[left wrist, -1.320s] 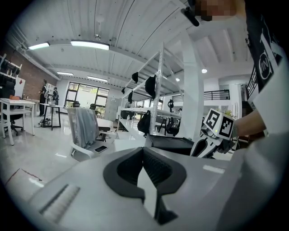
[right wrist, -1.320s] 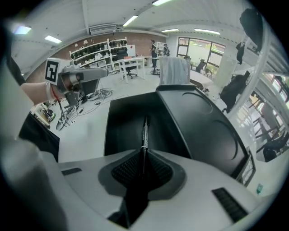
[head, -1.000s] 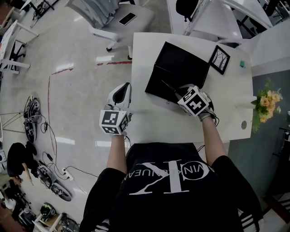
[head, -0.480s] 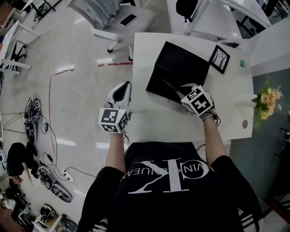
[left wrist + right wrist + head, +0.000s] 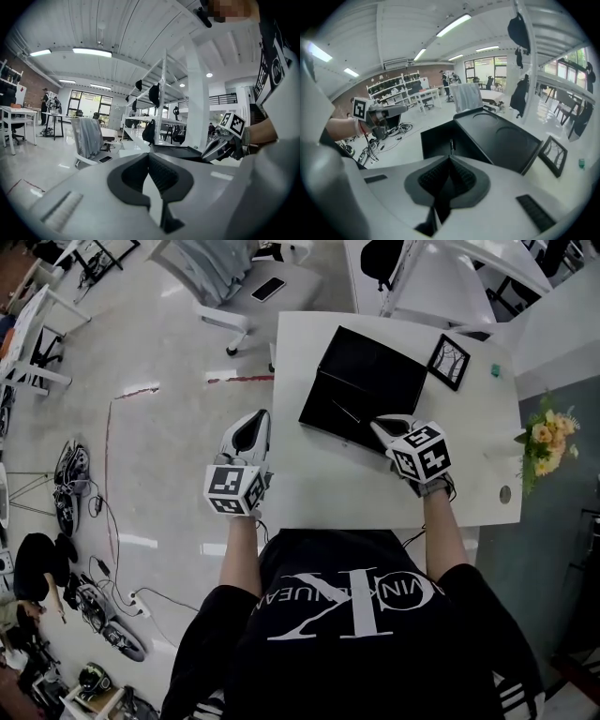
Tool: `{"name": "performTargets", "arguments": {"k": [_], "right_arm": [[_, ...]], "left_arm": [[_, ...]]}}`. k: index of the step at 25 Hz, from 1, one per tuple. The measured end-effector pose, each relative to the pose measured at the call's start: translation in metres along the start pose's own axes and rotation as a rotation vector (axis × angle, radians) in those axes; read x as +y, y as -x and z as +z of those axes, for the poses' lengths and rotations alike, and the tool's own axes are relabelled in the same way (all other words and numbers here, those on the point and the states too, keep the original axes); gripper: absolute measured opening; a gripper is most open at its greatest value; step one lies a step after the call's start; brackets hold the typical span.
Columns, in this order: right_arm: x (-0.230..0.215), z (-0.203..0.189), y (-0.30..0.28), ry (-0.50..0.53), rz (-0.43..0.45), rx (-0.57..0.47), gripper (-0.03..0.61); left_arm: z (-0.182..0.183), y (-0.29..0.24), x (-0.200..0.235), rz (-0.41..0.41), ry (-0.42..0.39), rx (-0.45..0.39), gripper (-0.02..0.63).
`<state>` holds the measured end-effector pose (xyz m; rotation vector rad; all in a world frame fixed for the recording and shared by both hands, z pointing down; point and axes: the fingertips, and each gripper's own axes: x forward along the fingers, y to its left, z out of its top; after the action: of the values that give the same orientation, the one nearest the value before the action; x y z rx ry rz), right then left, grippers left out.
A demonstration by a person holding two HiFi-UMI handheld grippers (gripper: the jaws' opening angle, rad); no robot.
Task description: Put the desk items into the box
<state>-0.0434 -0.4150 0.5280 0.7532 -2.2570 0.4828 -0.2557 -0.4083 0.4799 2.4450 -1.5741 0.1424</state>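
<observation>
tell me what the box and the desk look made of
Box: matte black, thin stiff walls, round hollows in the lid, so probably plastic or coated cardboard. Desk: smooth white with a soft sheen, likely laminate.

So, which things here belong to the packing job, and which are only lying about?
For the job:
- black box, open
- picture frame
- small green item

Lying about:
- phone on the chair
- cables on the floor
</observation>
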Motion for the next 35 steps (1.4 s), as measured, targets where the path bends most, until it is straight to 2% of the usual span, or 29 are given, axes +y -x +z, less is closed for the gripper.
{"name": "performTargets", "arguments": {"k": [6,13,30,35], "right_arm": [[0.000,0.005,0.031,-0.051,-0.010,-0.119,0.015],[0.003,0.004,0.065,-0.062,-0.038,-0.234,0.015],[0.022,-0.021,0.136,-0.067,-0.102,-0.435,0.015],[0.027,-0.024,0.153,-0.061,-0.129,-0.496,0.015]], "left_arm": [[0.010,0.012,-0.017,0.010,-0.004,-0.014,0.011],[0.010,0.034,-0.042,0.033,0.000,-0.025,0.011],[0.004,0.091,-0.094,0.093,-0.010,-0.061,0.011],[0.009,0.107,-0.103,0.121,-0.033,-0.094,0.011]]}}
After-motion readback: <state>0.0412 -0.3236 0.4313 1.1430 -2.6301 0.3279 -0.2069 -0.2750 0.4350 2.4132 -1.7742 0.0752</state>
